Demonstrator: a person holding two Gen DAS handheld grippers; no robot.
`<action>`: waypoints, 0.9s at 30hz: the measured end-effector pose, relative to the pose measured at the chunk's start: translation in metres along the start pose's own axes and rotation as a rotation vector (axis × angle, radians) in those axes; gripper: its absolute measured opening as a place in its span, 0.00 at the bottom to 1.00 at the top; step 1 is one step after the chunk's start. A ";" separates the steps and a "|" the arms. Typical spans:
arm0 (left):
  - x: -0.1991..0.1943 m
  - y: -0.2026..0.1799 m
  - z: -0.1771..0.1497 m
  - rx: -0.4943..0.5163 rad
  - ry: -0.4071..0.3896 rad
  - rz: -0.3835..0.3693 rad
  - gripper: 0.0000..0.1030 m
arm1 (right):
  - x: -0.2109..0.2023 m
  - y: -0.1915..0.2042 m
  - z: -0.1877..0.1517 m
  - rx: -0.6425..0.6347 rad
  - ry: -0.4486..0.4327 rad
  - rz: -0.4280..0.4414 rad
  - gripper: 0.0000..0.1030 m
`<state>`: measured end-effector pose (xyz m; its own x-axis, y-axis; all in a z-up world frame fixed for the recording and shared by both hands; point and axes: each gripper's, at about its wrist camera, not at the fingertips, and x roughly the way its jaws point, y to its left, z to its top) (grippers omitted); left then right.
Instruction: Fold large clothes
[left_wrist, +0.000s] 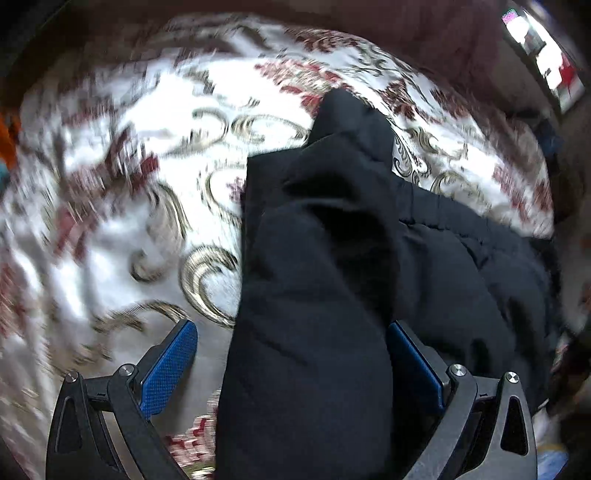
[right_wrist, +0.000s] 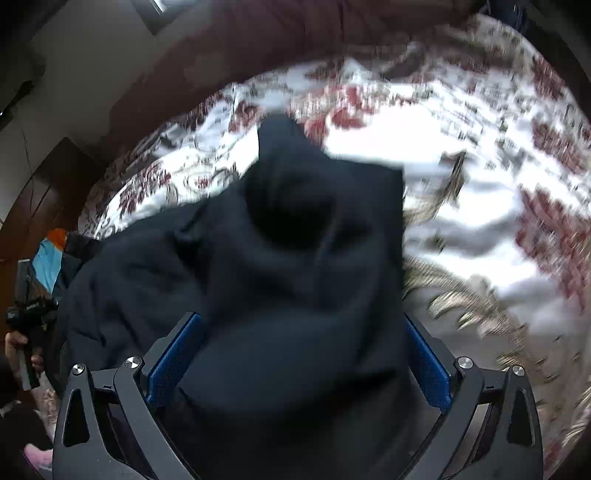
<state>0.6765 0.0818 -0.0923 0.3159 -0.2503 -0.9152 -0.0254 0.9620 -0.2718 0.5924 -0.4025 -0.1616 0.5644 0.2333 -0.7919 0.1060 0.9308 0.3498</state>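
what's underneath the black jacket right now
A white bedspread with red floral print lies under the black jacket. Anything directly beneath the jacket is covered.

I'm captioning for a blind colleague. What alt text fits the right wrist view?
A bunched black padded jacket fills the space between the right gripper's blue pads, over a blurred white bedspread with red flowers. The other gripper, hand-held, shows at far left.

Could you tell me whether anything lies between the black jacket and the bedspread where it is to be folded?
Nothing visible does. The jacket hangs between the fingers of the left gripper and the right gripper, and the floral bedspread beside it shows no other item.
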 end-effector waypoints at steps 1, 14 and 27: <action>0.005 0.007 -0.001 -0.041 0.014 -0.038 1.00 | 0.002 0.000 -0.002 0.002 0.001 0.000 0.99; 0.010 0.000 -0.006 -0.054 0.053 -0.171 0.99 | 0.008 0.000 -0.010 0.127 0.039 -0.012 0.99; -0.007 -0.010 -0.014 -0.140 0.063 -0.128 0.45 | -0.009 0.014 -0.013 0.158 0.107 0.025 0.37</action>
<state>0.6613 0.0723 -0.0869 0.2654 -0.3799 -0.8861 -0.1221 0.8984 -0.4218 0.5779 -0.3879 -0.1564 0.4790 0.2927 -0.8276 0.2252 0.8702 0.4382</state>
